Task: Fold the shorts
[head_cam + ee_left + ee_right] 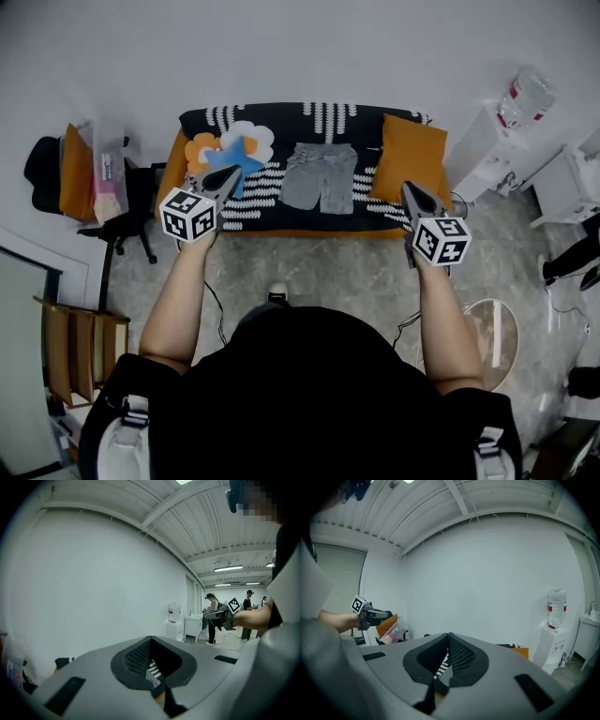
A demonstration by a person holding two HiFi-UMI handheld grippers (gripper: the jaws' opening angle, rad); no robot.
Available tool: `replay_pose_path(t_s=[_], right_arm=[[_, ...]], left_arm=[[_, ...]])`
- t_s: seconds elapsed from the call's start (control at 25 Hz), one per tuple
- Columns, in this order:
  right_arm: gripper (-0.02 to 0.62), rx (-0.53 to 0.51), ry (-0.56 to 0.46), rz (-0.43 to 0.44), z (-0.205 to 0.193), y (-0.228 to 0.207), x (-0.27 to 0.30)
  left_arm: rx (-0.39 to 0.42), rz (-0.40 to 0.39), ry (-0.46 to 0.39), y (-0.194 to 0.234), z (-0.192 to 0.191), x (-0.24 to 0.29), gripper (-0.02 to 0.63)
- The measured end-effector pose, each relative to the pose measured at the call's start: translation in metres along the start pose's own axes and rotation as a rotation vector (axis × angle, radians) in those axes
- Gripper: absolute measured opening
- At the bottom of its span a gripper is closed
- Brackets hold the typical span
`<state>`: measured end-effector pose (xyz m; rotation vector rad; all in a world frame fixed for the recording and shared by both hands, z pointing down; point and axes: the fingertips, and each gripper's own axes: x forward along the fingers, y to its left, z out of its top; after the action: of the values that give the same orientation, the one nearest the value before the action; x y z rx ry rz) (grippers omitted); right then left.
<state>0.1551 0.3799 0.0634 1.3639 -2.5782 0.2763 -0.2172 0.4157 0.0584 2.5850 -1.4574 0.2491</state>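
Head view: shorts (320, 176) on sofa (277, 118)

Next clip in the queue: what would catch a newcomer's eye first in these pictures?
The grey shorts lie spread flat in the middle of a black-and-white patterned sofa, between a flower-shaped cushion on the left and an orange cushion on the right. In front of it, the left gripper and the right gripper are held up in the air, both shut and empty.
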Motion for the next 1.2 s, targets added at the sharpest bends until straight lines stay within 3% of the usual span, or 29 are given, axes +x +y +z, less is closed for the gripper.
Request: replay_pose_path(t_s=[0.6,0.84,1.2], right_arm=[[0.006,0.017,0.048,-0.067,-0.017,-0.04,-0.008],[0.006,0.011,0.087,-0.053,-0.027,-0.041,0.026],[0.006,0.018,0.134,-0.044,-0.032,-0.045,0.108]], left_arm=[[-0.027,-0.052,0.029,-0.001,-0.014,0.046,0.017],[-0.061,-0.063,0.043,0.015,-0.031,0.07,0.015],[-0.1,-0.059,0.067,0.078,-0.047,0.112,0.017]])
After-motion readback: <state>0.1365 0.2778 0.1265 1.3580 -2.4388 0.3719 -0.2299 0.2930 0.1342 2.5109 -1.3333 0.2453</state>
